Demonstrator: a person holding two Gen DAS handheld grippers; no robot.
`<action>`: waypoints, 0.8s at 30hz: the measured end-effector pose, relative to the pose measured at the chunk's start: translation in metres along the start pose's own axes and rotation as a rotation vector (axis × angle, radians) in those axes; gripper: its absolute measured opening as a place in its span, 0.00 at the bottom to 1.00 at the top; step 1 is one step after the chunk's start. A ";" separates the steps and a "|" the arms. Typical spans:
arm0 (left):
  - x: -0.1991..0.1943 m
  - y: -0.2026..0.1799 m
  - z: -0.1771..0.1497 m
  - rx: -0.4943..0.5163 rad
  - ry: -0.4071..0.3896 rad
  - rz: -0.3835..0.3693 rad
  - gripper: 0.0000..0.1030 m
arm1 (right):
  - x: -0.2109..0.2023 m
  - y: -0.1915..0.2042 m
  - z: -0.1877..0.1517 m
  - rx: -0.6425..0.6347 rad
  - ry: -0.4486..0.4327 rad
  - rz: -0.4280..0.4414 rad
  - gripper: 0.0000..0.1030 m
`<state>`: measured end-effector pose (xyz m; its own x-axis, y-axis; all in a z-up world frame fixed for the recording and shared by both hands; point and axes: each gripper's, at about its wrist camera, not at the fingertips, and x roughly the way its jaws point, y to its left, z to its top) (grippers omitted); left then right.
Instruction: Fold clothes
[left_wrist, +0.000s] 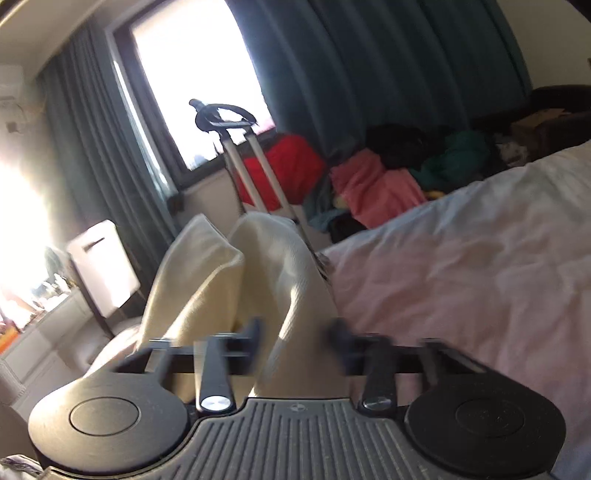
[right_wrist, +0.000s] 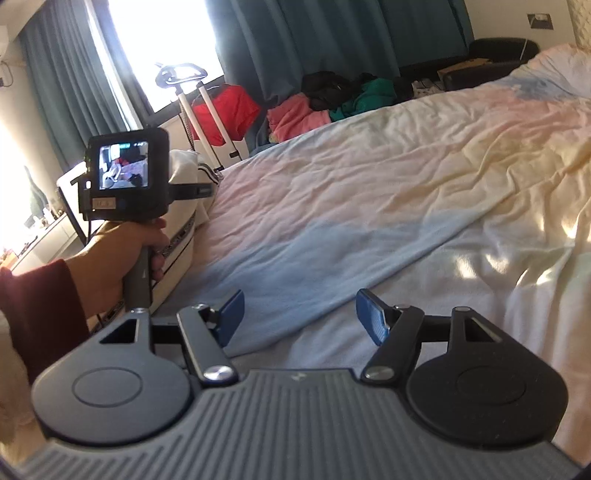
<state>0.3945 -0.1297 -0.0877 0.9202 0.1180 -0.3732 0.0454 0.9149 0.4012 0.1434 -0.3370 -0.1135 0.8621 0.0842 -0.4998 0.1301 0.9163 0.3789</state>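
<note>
Left gripper (left_wrist: 295, 332) blurred by motion; its fingers stand apart with cream garment (left_wrist: 221, 280) bunched between and over them. Cloth rises ahead of the fingers in two humps and drapes down past the left finger. Whether the fingers actually pinch the cloth or it just lies between them, cannot tell. From the right wrist view the left gripper (right_wrist: 192, 192) sits ahead-left of the right one, held by the person's left hand (right_wrist: 122, 251), dark red sleeve (right_wrist: 40, 314) at the wrist. Garment (right_wrist: 184, 173) shows pale there, just beyond the left gripper, at the bed's left edge, with a dark striped trim visible.

Right gripper (right_wrist: 299, 321) released: blue pads (right_wrist: 231, 321) wide apart, nothing between them, hovering over the bedsheet (right_wrist: 369, 206). Sheet is wrinkled, pastel pink, blue and yellow, filling everything ahead and to the right of this gripper.

Far ahead of both grippers: bright window (left_wrist: 199, 74), teal curtains (left_wrist: 351, 66) either side, a suitcase handle (left_wrist: 240, 155) standing up, a red item (left_wrist: 288, 170) behind it, a pile of clothes (left_wrist: 388, 177) in pink, black and green beyond the bed. White board (left_wrist: 99, 266) leans to the far left of the left gripper.
</note>
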 end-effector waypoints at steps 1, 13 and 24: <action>-0.009 0.005 0.000 -0.011 -0.023 -0.026 0.05 | 0.003 -0.001 0.000 0.006 0.003 0.000 0.67; -0.229 0.089 -0.035 -0.207 -0.225 -0.357 0.03 | -0.009 0.006 0.001 0.025 -0.046 0.036 0.67; -0.298 0.168 -0.132 -0.547 -0.188 -0.474 0.03 | -0.039 -0.017 -0.002 0.364 -0.017 0.265 0.63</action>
<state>0.0762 0.0395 -0.0195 0.9033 -0.3598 -0.2337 0.2988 0.9185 -0.2590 0.1061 -0.3548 -0.1021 0.8965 0.2880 -0.3366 0.0650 0.6660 0.7431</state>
